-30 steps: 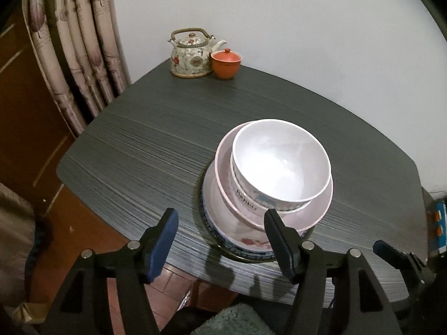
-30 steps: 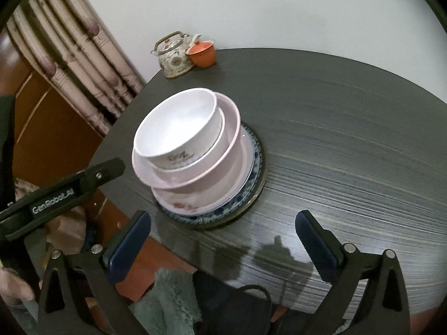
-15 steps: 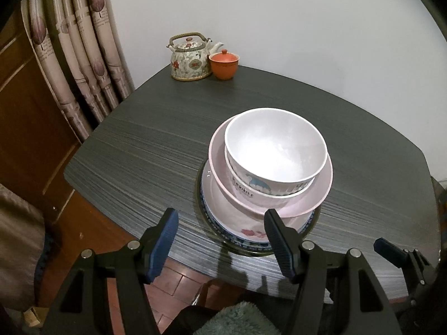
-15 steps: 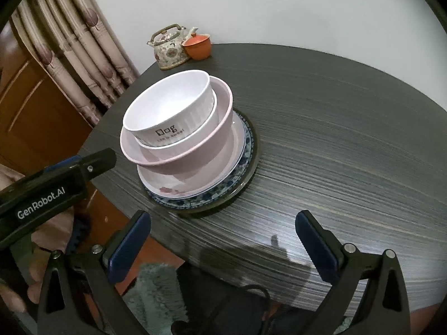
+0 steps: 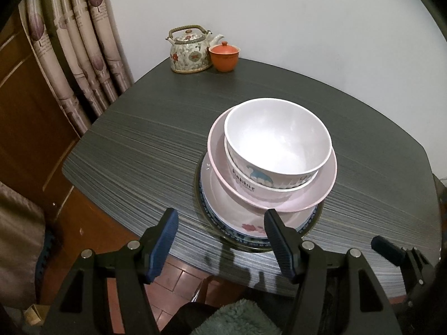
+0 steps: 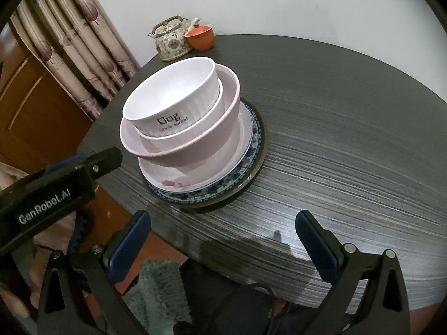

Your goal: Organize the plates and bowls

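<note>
A stack of dishes stands near the table's front edge. A white bowl (image 5: 276,136) (image 6: 173,103) sits on top, nested in another white bowl (image 5: 268,188) (image 6: 206,117), inside a wide pink bowl (image 5: 310,198) (image 6: 201,145). Under them lie a white plate with a red flower (image 5: 245,224) (image 6: 181,180), a blue-patterned plate (image 6: 240,173) and a dark plate (image 6: 257,167). My left gripper (image 5: 220,240) is open and empty, just in front of the stack. My right gripper (image 6: 223,243) is open and empty at the table's front edge, right of the stack.
A floral teapot (image 5: 191,51) (image 6: 171,40) and an orange lidded cup (image 5: 224,57) (image 6: 199,37) stand at the far edge of the dark table (image 5: 156,117) (image 6: 349,128). Curtains (image 5: 75,50) hang at the left. The left gripper's body (image 6: 53,195) shows at the left of the right wrist view.
Both grippers have drawn back and risen slightly; the stack sits a little farther away in both views. The jaws stay open.
</note>
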`<state>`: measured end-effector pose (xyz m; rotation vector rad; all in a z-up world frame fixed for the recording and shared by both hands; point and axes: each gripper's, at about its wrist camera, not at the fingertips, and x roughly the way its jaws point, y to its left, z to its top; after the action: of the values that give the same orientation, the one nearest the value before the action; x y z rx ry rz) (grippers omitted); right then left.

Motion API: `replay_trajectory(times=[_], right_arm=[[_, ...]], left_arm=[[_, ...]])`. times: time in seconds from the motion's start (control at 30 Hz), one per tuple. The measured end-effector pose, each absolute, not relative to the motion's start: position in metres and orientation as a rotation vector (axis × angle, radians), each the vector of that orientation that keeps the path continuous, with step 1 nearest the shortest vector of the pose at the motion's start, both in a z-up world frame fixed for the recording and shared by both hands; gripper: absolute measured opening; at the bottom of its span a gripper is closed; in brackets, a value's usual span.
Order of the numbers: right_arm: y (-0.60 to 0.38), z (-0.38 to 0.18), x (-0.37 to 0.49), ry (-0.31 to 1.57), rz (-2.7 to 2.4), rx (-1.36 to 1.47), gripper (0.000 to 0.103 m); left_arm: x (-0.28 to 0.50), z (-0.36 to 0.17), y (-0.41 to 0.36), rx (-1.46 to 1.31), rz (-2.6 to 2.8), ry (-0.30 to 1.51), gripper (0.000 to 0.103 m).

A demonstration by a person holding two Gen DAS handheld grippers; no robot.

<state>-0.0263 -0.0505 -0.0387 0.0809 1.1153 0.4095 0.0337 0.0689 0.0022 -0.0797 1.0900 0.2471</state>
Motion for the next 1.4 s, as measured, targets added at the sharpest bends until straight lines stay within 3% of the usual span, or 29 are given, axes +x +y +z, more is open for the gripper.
replay_trajectory(times=[1.4], right_arm=[[-0.034, -0.032, -0.022, 1.094, 0.414, 0.009, 0.103]], left_arm=[[0.03, 0.001, 0.078, -0.101, 0.26, 1.105, 0.065]])
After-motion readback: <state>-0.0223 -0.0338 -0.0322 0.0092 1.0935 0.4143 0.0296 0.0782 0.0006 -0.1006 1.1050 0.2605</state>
